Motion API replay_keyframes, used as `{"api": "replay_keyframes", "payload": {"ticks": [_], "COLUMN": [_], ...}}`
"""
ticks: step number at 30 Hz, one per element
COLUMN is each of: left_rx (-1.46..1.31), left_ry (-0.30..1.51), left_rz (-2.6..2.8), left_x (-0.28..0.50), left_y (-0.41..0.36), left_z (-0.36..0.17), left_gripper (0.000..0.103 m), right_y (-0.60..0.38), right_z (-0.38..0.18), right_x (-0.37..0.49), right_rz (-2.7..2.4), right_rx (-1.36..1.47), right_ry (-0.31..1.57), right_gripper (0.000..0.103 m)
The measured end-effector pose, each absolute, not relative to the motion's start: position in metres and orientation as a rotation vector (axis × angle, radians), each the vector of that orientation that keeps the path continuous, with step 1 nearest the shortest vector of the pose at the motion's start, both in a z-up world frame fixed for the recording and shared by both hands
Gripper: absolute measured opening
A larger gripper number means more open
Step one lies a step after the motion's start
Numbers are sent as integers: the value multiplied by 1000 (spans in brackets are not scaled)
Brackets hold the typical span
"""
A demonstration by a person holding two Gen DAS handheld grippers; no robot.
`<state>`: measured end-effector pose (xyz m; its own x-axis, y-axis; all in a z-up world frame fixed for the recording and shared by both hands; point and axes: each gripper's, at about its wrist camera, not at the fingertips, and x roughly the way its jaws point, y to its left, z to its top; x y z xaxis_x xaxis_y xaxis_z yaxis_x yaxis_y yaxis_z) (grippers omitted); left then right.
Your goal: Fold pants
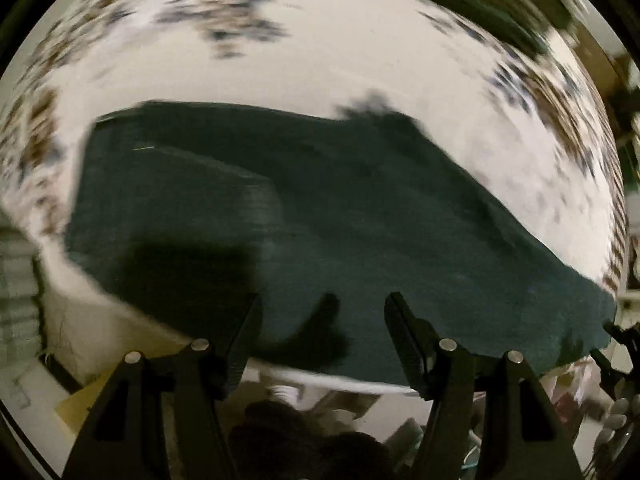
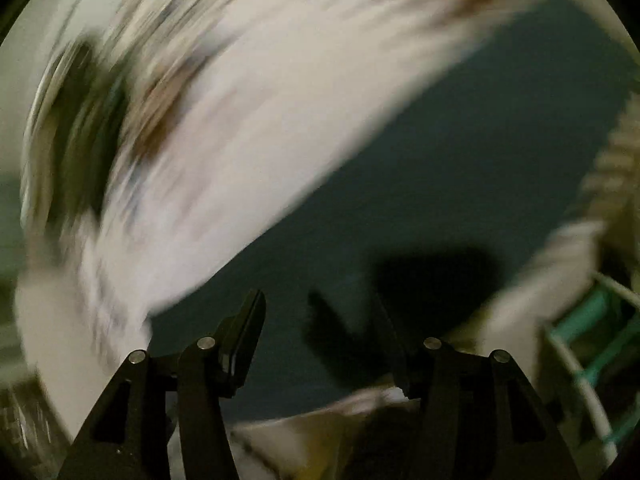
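A white patterned bed cover (image 1: pixel 360 52) is seen beneath the dark green pants (image 1: pixel 304 216), which are spread flat with their long axis running across the left view. The left claw (image 1: pixel 322 320) is held wide open and empty just above their near edge; the right claw (image 2: pixel 320 320), likewise open and empty, is blurred over the same cloth

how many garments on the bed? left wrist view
1. The dark green pants lie spread on the white patterned sheet, reaching its near edge just ahead of the open left gripper. Motion blur could hide more.
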<state>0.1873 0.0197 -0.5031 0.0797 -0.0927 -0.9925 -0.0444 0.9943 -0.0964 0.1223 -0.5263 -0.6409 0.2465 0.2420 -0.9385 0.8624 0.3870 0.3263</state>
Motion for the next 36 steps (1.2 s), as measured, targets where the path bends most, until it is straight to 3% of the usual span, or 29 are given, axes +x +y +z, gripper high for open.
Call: {"api": "replay_keyframes", "payload": {"ticks": [6, 13, 15, 17, 19, 21, 24, 25, 26, 28, 36], "left_rx": [-19, 63, 47, 15, -12, -12, 36, 27, 18, 8, -20], "left_ry": [1507, 1527, 1529, 1536, 1546, 1559, 1564, 1561, 1556, 1542, 1488], "left_rz": [-68, -13, -10, -20, -47, -83, -66, -56, -49, -32, 30], "left_x": [198, 197, 197, 202, 206, 210, 212, 213, 212, 209, 188], "left_y": [-50, -66, -64, -64, -65, -66, -74, -73, -74, -78, -85], "left_z": [-537, -566, -566, -570, -573, -579, -584, -584, -583, -583, -584], "left_gripper": [61, 66, 69, 74, 84, 103, 103, 103, 103, 103, 103], "right_y": [-671, -713, -706, -704, -702, -703, -704, -708, -712, -713, -707], "right_z": [-665, -710, -702, -692, -687, -691, -704, -707, -709, -713, -721], "right_x": [33, 16, 22, 18, 13, 6, -6, -11, -14, -14, 19], "right_rz": [-777, -822, -819, -792, -818, -811, -691, -649, -593, -528, -497], "right_rx": [1297, 1446, 1359, 1333, 1322, 1357, 1501, 1531, 1559, 1592, 1536], "right_ry": [1110, 967, 952, 913, 907, 886, 800, 790, 770, 726, 695], "right_gripper": [58, 63, 13, 9, 9, 9, 13, 23, 40, 52, 57]}}
